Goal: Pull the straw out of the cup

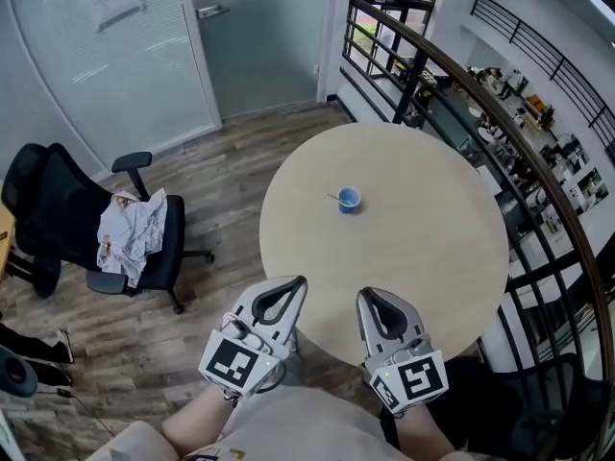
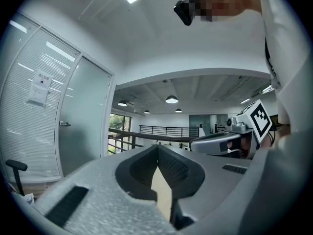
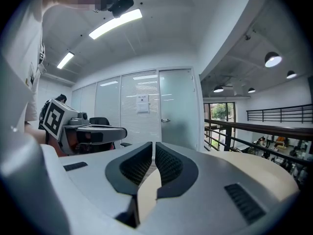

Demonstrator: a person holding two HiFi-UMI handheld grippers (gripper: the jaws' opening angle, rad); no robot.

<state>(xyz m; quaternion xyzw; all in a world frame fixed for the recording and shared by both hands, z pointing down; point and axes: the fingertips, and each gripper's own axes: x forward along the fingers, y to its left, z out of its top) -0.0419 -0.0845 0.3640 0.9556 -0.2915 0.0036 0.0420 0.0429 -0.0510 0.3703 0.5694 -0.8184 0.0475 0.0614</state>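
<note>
As jaws meet, 2 hand-held grippers (image 1: 300,282) (image 1: 365,296) point level.

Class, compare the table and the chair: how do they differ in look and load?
The table is pale and round; the chair is black with arms. The table bears a small blue cup; the chair bears a crumpled cloth. Both stand on the wooden floor.

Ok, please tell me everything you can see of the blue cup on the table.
The cup is small and blue, paler inside; its material cannot be told at this size. It stands upright, open at the top, near the middle of the round beige table. A thin straw leans out over its left rim. Nothing else touches it.
</note>
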